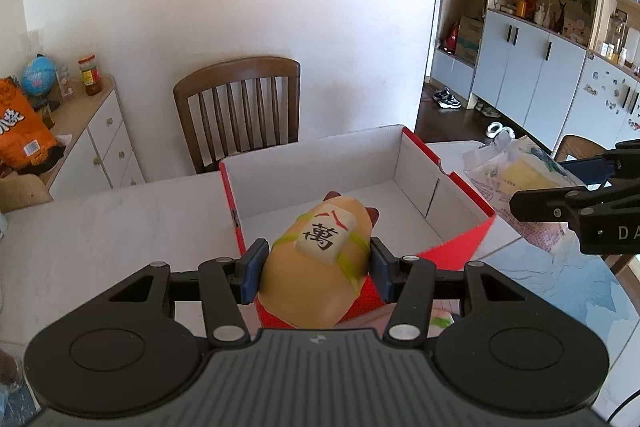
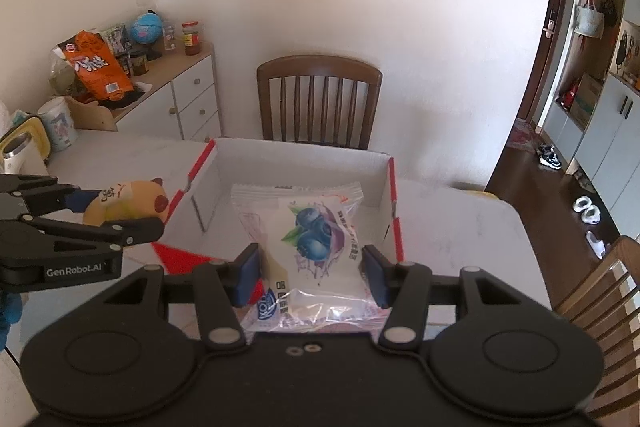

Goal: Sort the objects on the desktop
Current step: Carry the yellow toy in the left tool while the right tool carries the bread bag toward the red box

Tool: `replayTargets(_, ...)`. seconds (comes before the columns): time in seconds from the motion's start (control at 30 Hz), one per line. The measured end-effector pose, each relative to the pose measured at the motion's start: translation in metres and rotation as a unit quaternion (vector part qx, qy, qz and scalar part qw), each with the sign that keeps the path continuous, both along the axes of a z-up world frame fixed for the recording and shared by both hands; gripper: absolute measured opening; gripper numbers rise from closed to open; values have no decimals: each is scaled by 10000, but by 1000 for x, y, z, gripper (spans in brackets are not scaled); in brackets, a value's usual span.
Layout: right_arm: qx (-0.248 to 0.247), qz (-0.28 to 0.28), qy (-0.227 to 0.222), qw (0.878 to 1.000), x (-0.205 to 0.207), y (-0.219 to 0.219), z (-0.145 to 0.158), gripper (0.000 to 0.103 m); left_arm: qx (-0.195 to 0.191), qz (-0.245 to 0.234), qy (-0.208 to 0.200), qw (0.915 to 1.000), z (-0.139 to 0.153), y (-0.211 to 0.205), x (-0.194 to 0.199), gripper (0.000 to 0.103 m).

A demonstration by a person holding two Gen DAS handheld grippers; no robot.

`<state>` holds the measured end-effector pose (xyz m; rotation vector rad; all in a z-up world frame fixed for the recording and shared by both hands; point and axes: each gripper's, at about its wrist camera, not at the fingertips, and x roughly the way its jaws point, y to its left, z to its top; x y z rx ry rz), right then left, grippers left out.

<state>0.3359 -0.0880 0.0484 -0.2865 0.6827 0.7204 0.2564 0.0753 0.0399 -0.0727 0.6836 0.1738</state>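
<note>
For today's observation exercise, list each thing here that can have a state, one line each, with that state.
Left gripper: shut on the toy.
Cat toy: held off the table, near the box's front edge.
Right gripper: shut on the snack packet.
Snack packet: sealed, held at the box's front.
Cardboard box: open at the top, nothing visible inside.

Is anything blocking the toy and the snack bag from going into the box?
Nothing visible. The left gripper holds the toy over the near wall of the box, the right gripper holds the snack bag at the same wall, and the box floor looks bare.
</note>
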Motion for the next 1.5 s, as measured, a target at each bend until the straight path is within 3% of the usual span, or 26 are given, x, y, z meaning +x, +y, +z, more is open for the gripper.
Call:
replayTargets(0.23, -20, 79, -1, 10000, 19, 8, -4, 54, 45, 34, -6, 10000, 0, 6, 28, 52)
replayTargets(0.5, -78, 42, 108, 9999, 45, 19, -17, 54, -214, 226, 95, 9995, -15, 19, 56, 52)
replayTargets(1.17, -546, 190, 716, 9958, 94, 55, -70, 54, -101, 347, 892, 9954, -56, 38, 120, 52)
replayTargets(1.5, -728, 225, 757, 9942, 106, 67, -90, 54, -143, 370, 1273, 9911, -75, 47, 144, 52)
